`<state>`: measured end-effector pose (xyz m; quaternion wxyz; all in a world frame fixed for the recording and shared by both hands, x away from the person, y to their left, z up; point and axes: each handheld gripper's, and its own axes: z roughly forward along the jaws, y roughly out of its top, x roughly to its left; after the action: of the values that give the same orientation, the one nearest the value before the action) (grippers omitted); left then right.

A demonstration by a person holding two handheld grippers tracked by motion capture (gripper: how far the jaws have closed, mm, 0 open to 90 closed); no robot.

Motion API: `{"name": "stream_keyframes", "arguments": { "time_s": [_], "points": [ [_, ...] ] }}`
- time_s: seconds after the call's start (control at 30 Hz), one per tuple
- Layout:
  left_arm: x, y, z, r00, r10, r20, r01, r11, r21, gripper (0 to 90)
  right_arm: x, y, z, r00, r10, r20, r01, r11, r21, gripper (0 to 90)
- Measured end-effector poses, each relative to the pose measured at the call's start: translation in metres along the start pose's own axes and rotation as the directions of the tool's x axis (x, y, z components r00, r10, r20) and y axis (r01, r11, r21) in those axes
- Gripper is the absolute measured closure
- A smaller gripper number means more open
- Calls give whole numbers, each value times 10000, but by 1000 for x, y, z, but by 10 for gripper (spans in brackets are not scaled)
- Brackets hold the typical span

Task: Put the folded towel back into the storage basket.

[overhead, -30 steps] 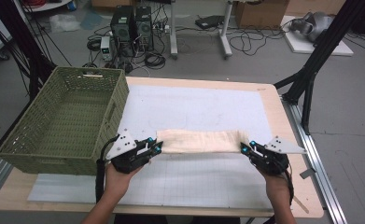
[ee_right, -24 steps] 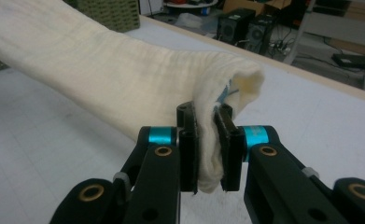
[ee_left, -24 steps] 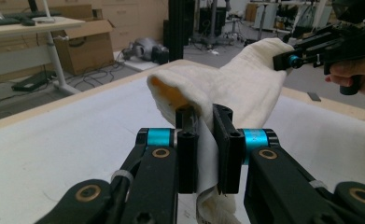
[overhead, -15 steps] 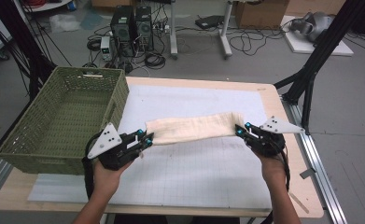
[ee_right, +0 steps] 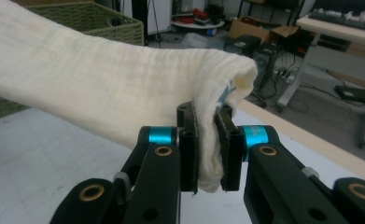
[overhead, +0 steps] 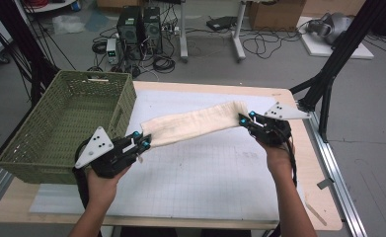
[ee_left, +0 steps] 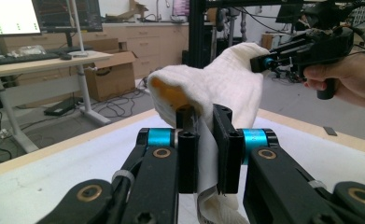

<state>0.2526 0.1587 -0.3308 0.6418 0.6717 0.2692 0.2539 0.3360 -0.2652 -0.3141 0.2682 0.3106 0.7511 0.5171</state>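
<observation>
Towel (overhead: 193, 125) — soft, light, limp — hangs above the table (overhead: 220, 182), beside the basket (overhead: 62, 123). Nearest, the left gripper (overhead: 142, 143) clamps one end; farther, the right gripper (overhead: 245, 120) clamps the other — grip ends.

A wooden table (overhead: 299, 148) carries a white gridded mat (overhead: 215, 173) over most of its top (edges left bare), with a green woven basket (overhead: 67, 123) at nine o'clock.

No legible text, label, brand, number or sign was visible; the monitor (ee_left: 10, 16) at 10 o'clock showed unreadable marks.
</observation>
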Motion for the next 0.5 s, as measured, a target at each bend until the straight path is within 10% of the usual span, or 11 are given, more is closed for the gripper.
{"name": "stream_keyframes", "arguments": {
  "time_s": [0.5],
  "points": [
    [14,2,-27,9964,17,-845,-30,9999,-163,814,11,37,48,9981,-514,-328,516,9987,51,813]
  ]
}}
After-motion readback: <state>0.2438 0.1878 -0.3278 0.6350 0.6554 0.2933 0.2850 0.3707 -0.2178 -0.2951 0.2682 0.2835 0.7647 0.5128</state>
